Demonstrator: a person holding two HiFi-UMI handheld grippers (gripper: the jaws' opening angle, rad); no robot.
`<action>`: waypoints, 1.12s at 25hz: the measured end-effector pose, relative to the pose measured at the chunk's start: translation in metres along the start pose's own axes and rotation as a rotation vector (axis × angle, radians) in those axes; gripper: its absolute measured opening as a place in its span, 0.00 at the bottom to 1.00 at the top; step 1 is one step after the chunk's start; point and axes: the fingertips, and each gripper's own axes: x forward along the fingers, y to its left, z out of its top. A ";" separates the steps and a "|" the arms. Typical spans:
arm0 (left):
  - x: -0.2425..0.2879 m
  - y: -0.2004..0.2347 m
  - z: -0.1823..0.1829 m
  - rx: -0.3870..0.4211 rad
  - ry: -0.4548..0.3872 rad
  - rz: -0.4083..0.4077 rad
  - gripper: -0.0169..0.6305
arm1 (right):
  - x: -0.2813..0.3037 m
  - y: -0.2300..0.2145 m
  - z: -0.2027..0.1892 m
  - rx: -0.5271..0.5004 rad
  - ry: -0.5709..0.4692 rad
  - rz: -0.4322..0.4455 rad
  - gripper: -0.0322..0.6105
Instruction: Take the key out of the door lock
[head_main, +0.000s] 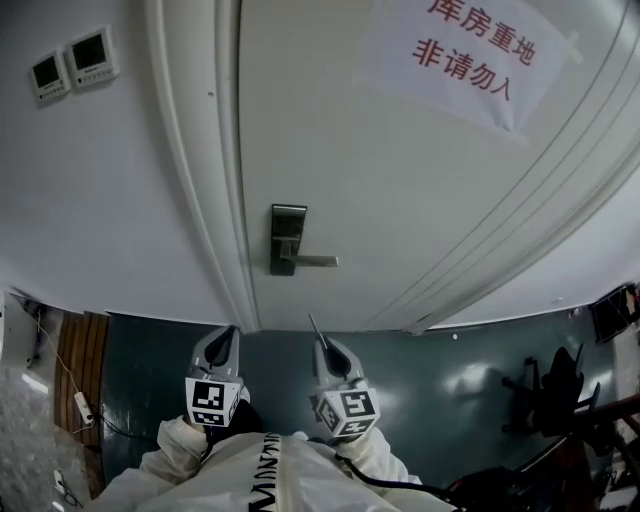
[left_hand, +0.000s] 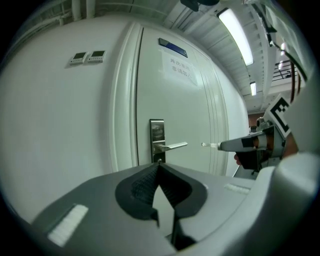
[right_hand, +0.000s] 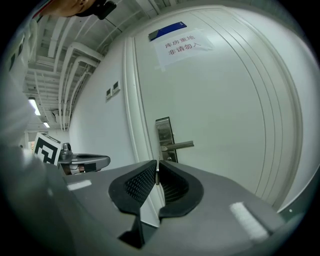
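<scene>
The white door (head_main: 400, 180) faces you, with its lock plate (head_main: 288, 238) and lever handle (head_main: 315, 261) well apart from both grippers. Your left gripper (head_main: 229, 334) has its jaws together on nothing. Your right gripper (head_main: 323, 347) pinches the key (head_main: 314, 327), held away from the lock.

one door (head_main: 400, 180), one handle (head_main: 312, 261), one notice (head_main: 465, 55), two wall panels (head_main: 49, 77) (head_main: 92, 57), two grippers (head_main: 229, 333) (head_main: 322, 343), one key (head_main: 313, 324)

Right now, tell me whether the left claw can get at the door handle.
Probably yes. Nothing stands between the left claw and the handle. It points at the lock plate, though a gap separates it from the door. The right claw, shut on a thin key, is off to the side.
</scene>
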 end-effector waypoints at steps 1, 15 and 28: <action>-0.006 -0.009 0.001 0.001 -0.004 0.012 0.02 | -0.008 -0.003 0.000 -0.002 -0.005 0.014 0.09; -0.075 -0.102 0.007 0.030 0.000 0.084 0.03 | -0.107 -0.024 -0.009 0.024 -0.043 0.090 0.09; -0.085 -0.110 0.005 0.031 0.006 0.038 0.02 | -0.113 -0.011 -0.012 0.015 -0.021 0.068 0.09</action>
